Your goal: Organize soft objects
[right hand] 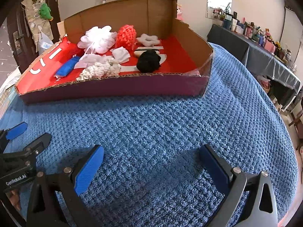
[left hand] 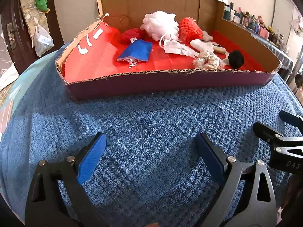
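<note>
A shallow cardboard box (left hand: 166, 84) (right hand: 113, 89) with a red lining sits on a blue towel (left hand: 151, 136) (right hand: 170, 132). In it lie a white mesh pouf (left hand: 161, 25) (right hand: 97, 38), a red net sponge (left hand: 190, 30) (right hand: 126, 36), a blue cloth (left hand: 137, 53) (right hand: 67, 67), a cream knitted piece (left hand: 207, 60) (right hand: 100, 71), a black ball (left hand: 235, 58) (right hand: 148, 60) and white cloths (right hand: 121, 54). My left gripper (left hand: 151, 157) and right gripper (right hand: 153, 166) are both open and empty, low over the towel in front of the box, side by side.
A dark door (left hand: 11, 28) with hanging bags and a green plush (left hand: 41, 1) stands at the left. A long dark table (right hand: 265, 56) crowded with bottles runs along the right wall. The towel's right edge (right hand: 280, 124) drops off beside it.
</note>
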`<state>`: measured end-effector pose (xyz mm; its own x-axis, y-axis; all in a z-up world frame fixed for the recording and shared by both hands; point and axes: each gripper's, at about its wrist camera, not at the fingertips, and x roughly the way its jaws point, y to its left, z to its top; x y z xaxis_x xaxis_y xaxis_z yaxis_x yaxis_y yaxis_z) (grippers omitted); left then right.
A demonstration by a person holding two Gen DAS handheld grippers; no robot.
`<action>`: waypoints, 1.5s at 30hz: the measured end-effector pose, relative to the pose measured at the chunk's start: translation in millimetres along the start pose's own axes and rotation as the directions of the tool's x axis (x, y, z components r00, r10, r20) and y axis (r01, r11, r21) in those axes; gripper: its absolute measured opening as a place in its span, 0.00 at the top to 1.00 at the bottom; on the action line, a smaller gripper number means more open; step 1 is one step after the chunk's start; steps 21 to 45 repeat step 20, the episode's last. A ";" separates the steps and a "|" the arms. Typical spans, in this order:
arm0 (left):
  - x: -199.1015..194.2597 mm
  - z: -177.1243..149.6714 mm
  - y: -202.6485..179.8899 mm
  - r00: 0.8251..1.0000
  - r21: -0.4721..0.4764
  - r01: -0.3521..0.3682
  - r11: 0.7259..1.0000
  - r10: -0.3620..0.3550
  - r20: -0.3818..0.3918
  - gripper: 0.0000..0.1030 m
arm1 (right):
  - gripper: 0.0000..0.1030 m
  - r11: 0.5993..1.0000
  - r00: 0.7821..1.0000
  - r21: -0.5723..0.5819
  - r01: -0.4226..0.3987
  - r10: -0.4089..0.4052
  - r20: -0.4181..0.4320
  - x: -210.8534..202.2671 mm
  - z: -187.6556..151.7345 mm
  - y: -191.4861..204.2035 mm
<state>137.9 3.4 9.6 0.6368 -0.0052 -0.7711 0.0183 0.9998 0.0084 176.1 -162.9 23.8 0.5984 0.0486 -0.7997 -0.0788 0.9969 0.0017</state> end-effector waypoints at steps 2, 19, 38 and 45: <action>0.8 -0.4 0.6 1.000 -0.003 0.002 1.000 -0.002 0.000 0.06 | 0.00 1.000 1.000 0.000 0.004 -0.004 -0.004 1.5 0.2 0.1; 3.6 -1.0 1.9 1.000 -0.011 0.009 1.000 -0.009 -0.002 0.05 | 0.00 1.000 1.000 0.000 0.005 -0.005 -0.007 3.7 0.5 0.7; 3.5 -1.1 1.7 1.000 -0.010 0.009 1.000 -0.009 -0.002 0.05 | 0.00 1.000 1.000 0.001 0.005 -0.005 -0.007 3.7 0.5 0.6; 3.5 -1.1 1.7 1.000 -0.010 0.009 1.000 -0.009 -0.002 0.05 | 0.00 1.000 1.000 0.001 0.005 -0.005 -0.007 3.7 0.5 0.6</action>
